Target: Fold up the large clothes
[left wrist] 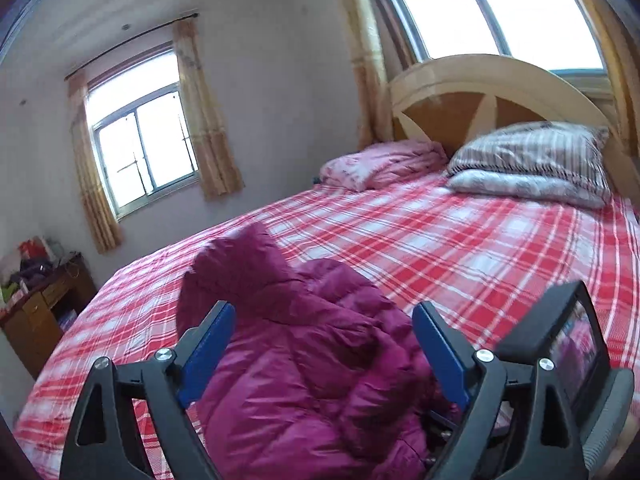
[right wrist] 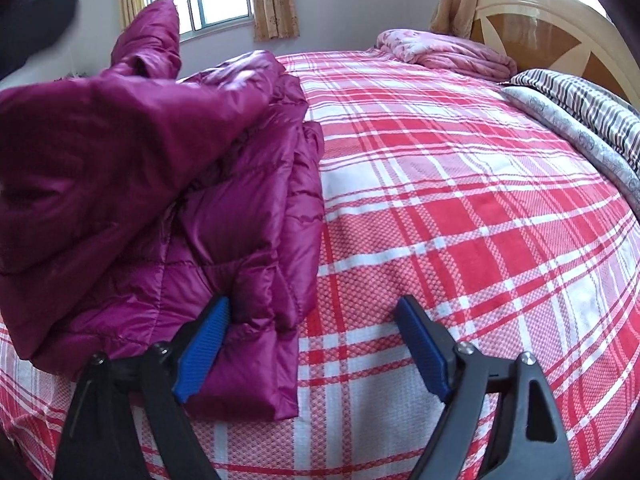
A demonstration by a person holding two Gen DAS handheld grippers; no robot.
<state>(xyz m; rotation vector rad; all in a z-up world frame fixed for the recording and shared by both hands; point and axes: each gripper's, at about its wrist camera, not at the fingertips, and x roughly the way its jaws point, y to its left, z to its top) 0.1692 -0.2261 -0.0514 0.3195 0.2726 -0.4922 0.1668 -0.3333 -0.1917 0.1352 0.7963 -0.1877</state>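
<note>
A magenta quilted down jacket (left wrist: 304, 360) lies bunched on a bed covered by a red-and-white plaid sheet (left wrist: 460, 252), filling the lower centre of the left wrist view; one padded part of it rises to a blunt peak at centre left of that frame. The left gripper (left wrist: 324, 344) occupies the bottom of the frame with its blue-padded fingers (left wrist: 208, 352) spread wide, the jacket showing between them and nothing clamped; whether the pads touch the fabric cannot be told. In the right wrist view the jacket (right wrist: 168, 184) fills the left half of the frame, its layers stacked with a straight edge running down the centre left and a hem corner lying on the sheet at lower centre, while a raised portion stands up toward the upper left. The right gripper (right wrist: 316, 344) sits at the bottom of this frame, jaws released: its left pad (right wrist: 204, 356) lies against the jacket's lower edge, and its right pad is apart from it over bare plaid sheet (right wrist: 460, 200). At the head of the bed, in the upper right of both frames, a folded pink quilt (left wrist: 380, 164) and a striped pillow (left wrist: 532, 152) on a pale patterned one rest before a curved wooden headboard (left wrist: 480, 92). A curtained window (left wrist: 140, 152) stands at left, with a wooden desk (left wrist: 44, 308) in the lower left corner.
</note>
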